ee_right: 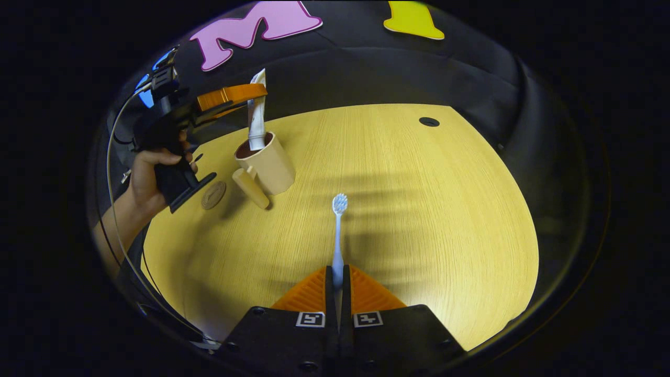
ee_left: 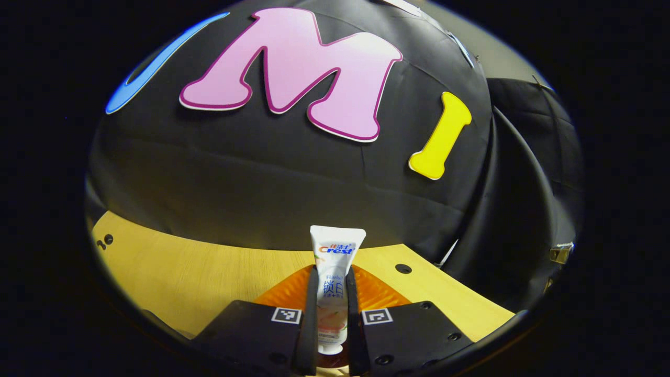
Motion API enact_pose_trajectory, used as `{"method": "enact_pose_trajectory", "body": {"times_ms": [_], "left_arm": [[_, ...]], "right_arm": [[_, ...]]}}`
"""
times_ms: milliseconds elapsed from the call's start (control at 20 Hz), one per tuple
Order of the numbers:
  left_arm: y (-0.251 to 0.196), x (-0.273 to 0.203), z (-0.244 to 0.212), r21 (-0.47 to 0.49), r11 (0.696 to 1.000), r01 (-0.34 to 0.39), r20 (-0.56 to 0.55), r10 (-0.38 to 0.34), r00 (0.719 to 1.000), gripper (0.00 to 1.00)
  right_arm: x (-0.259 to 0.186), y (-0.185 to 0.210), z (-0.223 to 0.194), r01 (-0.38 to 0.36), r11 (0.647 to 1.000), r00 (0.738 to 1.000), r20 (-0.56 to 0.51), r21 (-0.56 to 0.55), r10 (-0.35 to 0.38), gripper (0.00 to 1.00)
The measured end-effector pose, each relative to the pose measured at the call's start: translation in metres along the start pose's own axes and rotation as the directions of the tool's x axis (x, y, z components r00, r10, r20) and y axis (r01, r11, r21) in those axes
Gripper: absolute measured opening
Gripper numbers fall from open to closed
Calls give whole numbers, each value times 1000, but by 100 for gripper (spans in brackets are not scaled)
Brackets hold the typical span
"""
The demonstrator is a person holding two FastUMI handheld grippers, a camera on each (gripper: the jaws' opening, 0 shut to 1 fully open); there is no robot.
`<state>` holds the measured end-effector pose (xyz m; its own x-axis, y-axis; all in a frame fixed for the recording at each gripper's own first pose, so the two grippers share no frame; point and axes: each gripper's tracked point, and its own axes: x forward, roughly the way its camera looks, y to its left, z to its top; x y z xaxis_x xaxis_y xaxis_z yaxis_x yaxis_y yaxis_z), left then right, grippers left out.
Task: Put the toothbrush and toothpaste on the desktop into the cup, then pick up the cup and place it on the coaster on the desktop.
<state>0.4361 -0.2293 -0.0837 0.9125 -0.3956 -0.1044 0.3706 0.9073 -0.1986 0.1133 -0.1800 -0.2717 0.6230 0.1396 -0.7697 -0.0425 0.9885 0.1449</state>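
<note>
The left claw (ee_left: pixel 332 319) pinches the toothpaste (ee_left: pixel 335 272), with one finger pressed on each side of the tube. In the left gripper view the tube stands up between the fingers, with its flat end at 12 o'clock and its cap down at 6 o'clock. Behind it lies the wooden desk (ee_left: pixel 209 272). The right gripper view sees that same claw from far off, at about 10 o'clock, with a hand (ee_right: pixel 149 178) around its grip. There the tube hangs straight down, and its lower end dips into the mouth of the tan cup (ee_right: pixel 267 162). The cup stands on the desk, and its handle sticks out toward 7 o'clock. Just beside the handle, toward 9 o'clock, a small round brown coaster (ee_right: pixel 213 195) lies flat on the desk. The cup is not on the coaster. The right claw (ee_right: pixel 338 285) is squeezed almost shut on the thin handle of the toothbrush (ee_right: pixel 338 230). The brush points away toward 12 o'clock, with its bristle head at the far end. I cannot tell if the brush touches the desk or is a little above it. It is well apart from the cup, which sits toward 11 o'clock from the brush head.
</note>
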Motion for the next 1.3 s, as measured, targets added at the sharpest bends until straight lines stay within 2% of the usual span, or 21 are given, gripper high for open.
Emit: {"method": "enact_pose_trajectory", "body": {"times_ms": [50, 350, 400, 450, 500, 600, 700, 750, 900, 1100, 1300], "left_arm": [[2, 0, -6, 1, 1000, -9, -2, 9, 1000, 28], [6, -10, -37, 22, 999, -32, -10, 32, 999, 33], [6, -11, -40, 28, 999, -38, -12, 38, 999, 30], [6, -12, -44, 34, 999, -38, -21, 39, 999, 51], [4, -15, -48, 39, 999, -38, -33, 39, 999, 45], [3, -25, -42, 66, 997, -51, -28, 52, 998, 60], [7, -34, -33, 103, 991, -82, -8, 84, 996, 82], [6, -46, -25, 118, 988, -96, -3, 97, 995, 100], [16, -82, -10, 132, 978, -161, 25, 159, 987, 99], [18, -145, -7, 36, 966, -255, 47, 253, 966, 99], [15, -204, -23, 91, 940, -328, -12, 330, 944, 98]], "right_arm": [[1, 1, -1, -3, 1000, 1000, 0, -3, 3, 5], [7, 6, 3, -18, 1000, 1000, 8, -17, 18, 5], [6, 8, 3, -21, 1000, 1000, 11, -17, 21, 5], [5, 9, 2, -22, 1000, 1000, 14, -18, 22, 5], [3, 11, 3, -25, 1000, 999, 21, -16, 25, 5], [2, 14, 10, -29, 999, 999, 37, -19, 30, 5], [2, 19, 19, -33, 999, 998, 59, -18, 34, 5], [1, 23, 24, -38, 999, 996, 74, -15, 39, 5], [-2, 32, 49, -53, 998, 990, 131, -28, 56, 5], [-3, 46, 102, -77, 996, 971, 223, -44, 85, 5], [-13, 69, 154, -71, 987, 937, 331, -144, 115, 5]]}}
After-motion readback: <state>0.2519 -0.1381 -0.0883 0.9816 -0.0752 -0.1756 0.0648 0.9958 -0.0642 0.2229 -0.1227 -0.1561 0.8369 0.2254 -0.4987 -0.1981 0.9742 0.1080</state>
